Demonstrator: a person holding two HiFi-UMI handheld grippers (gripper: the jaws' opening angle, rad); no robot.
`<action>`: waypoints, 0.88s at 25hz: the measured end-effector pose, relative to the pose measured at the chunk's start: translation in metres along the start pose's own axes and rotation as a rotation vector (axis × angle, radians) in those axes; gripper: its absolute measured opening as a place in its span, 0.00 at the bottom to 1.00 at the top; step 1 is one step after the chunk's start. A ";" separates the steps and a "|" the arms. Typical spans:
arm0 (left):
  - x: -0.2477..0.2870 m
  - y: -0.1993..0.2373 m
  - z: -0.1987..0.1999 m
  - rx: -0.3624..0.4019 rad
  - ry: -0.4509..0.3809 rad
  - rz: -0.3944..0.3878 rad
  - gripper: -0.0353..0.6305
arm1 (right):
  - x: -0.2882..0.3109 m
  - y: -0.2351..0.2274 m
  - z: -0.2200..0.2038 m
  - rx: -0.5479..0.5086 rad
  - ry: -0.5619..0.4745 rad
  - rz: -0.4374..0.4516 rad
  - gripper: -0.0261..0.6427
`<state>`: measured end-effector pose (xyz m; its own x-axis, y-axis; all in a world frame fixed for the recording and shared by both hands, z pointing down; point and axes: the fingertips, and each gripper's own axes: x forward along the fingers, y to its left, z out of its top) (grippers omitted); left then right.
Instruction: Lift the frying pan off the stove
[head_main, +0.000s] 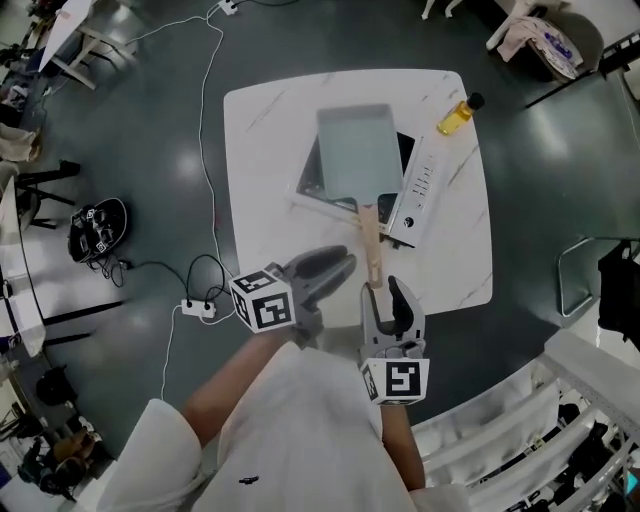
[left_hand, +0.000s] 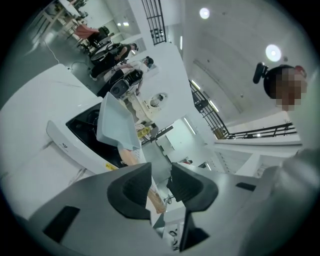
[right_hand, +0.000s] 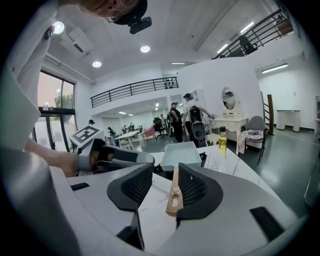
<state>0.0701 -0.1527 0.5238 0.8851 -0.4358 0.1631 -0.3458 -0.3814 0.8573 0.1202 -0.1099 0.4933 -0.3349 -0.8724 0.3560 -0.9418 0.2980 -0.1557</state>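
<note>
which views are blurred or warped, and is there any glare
Head view: the left gripper is smeared by motion blur, the pan sharp, lamp glare on the floor. Left gripper view: fisheye bend, dark corners, blown-out ceiling lamps. Right gripper view: same bend, handle crisp.

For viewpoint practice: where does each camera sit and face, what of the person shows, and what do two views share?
Head view: head-mounted, facing steeply down at the pale blue square frying pan on the black glass stove; sleeves, left gripper and right gripper show.
Left gripper view: on that gripper, facing the pan past open jaws; the person's head shows.
Right gripper view: on that gripper, facing the pan's wooden handle between open jaws; left gripper shows.
All share the pan.
</note>
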 end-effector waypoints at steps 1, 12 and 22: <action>0.005 0.005 -0.001 -0.006 0.009 0.000 0.21 | 0.004 0.000 -0.003 0.004 0.006 0.003 0.24; 0.060 0.051 -0.020 -0.179 0.118 -0.076 0.40 | 0.026 -0.020 -0.038 0.014 0.060 -0.005 0.26; 0.089 0.060 -0.029 -0.272 0.193 -0.150 0.30 | 0.037 -0.022 -0.054 0.033 0.103 0.014 0.27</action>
<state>0.1371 -0.1911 0.6044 0.9712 -0.2194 0.0928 -0.1353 -0.1877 0.9729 0.1269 -0.1276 0.5596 -0.3509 -0.8232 0.4464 -0.9361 0.2953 -0.1912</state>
